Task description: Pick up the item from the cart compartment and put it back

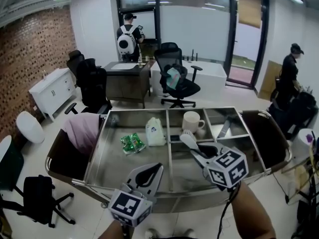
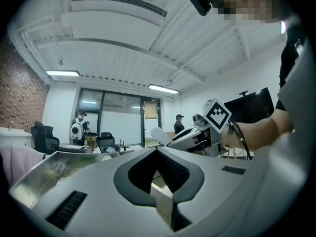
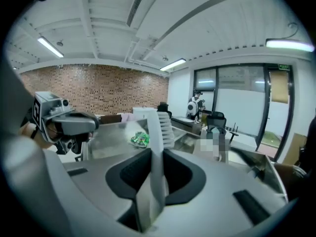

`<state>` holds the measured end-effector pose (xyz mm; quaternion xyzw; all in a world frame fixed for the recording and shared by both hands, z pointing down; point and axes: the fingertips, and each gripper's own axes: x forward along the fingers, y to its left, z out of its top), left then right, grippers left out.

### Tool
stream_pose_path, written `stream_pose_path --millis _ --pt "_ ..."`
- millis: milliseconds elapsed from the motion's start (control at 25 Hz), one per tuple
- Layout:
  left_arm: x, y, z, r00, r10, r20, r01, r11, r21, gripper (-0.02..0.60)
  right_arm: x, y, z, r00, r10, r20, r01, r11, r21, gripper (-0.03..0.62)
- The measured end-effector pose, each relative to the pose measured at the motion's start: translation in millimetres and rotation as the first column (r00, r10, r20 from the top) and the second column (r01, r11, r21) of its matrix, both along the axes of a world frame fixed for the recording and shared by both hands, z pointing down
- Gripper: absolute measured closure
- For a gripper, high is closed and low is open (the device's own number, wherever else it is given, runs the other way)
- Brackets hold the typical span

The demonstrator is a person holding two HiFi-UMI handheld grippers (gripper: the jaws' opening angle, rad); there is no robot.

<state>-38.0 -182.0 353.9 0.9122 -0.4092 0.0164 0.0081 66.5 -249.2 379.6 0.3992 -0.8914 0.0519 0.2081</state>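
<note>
Steel cart (image 1: 112, 166) fills the middle of my head view: one wide compartment on the left, smaller ones on the right. A pink cloth (image 1: 82, 129) hangs at its left end.

Right gripper (image 1: 198, 156) reaches in over the small middle compartments. In its own view the jaws pinch the flat white handle of a brush (image 3: 160, 127), pads against both sides. From the head view the brush (image 1: 188, 140) is off the cart floor, its bristle head near the divider just in front of the mug's compartment. The handle slopes back down into the jaws.

Left gripper (image 1: 152, 172) hangs at the near edge of the cart, over the wide compartment. Its jaws are pressed together with nothing between them; its own view (image 2: 158, 157) shows the same.

White bottle (image 1: 155, 132) stands at the back right of the wide compartment, against the divider.

White mug (image 1: 192, 121) sits upright in the back middle compartment, handle to the right.

Green packet (image 1: 132, 143) lies flat just left of the bottle.
</note>
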Motion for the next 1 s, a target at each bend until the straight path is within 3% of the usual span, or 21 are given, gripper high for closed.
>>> stream_pose_path --millis 200,400,720,1000 --pt "4 8 -5 1.000 0.008 -0.005 -0.008 1.000 0.008 0.581 9 27 -37 0.992 0.030 0.123 -0.040 0.996 0.083 0.499" --pt "9 16 -2 1.000 0.020 0.001 -0.020 1.000 0.003 0.581 14 60 -57 0.989 0.044 0.144 -0.069 0.982 0.178 0.502" --pt "11 26 -4 1.000 0.026 0.005 -0.026 1.000 0.006 0.581 32 91 -78 0.974 0.062 0.220 -0.112 0.968 0.223 0.511" --pt "14 33 -9 0.999 0.034 -0.014 -0.034 0.999 0.007 0.581 35 118 -95 0.956 0.028 0.291 -0.095 0.971 0.219 0.511"
